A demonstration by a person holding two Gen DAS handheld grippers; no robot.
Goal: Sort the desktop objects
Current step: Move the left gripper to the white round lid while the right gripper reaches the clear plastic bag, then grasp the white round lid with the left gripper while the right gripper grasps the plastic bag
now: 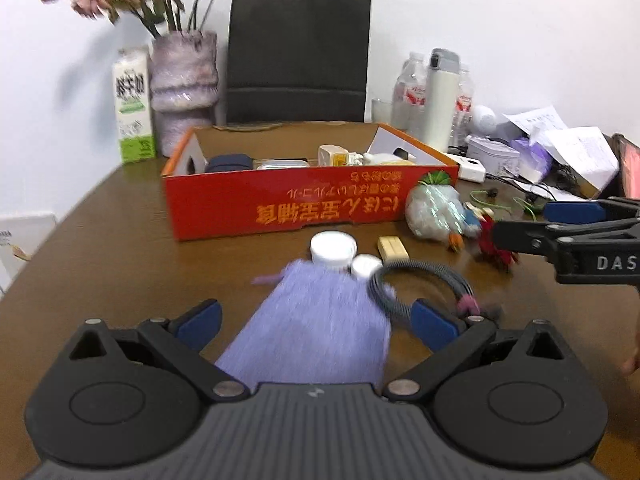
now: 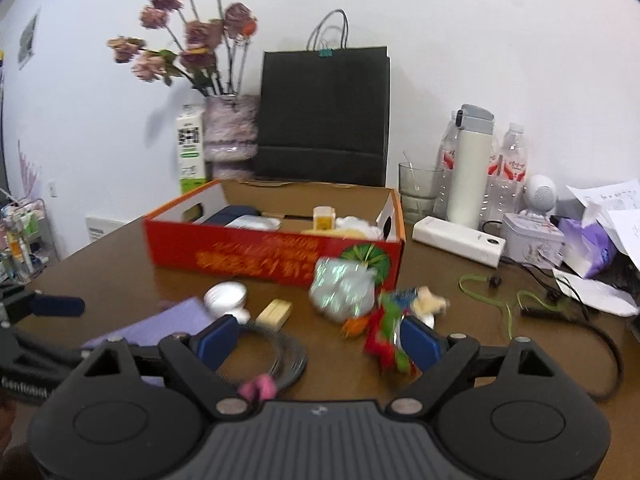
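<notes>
Hovering over the brown table (image 1: 100, 240), the left gripper (image 1: 316, 320) gapes wide above a purple pouch (image 1: 316, 320), gripping nothing; the right gripper (image 2: 320, 340) stands equally wide and empty, a blurred, seemingly red-green toy (image 2: 384, 336) between its fingers; the red box (image 2: 276, 252) sits behind.

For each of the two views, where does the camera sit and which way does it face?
Left wrist: on the left tool, facing the red box over a purple pouch; right tool enters at right.
Right wrist: on the right tool, facing the same box; left tool at left.
Shared: box, black bag, vase.
</notes>
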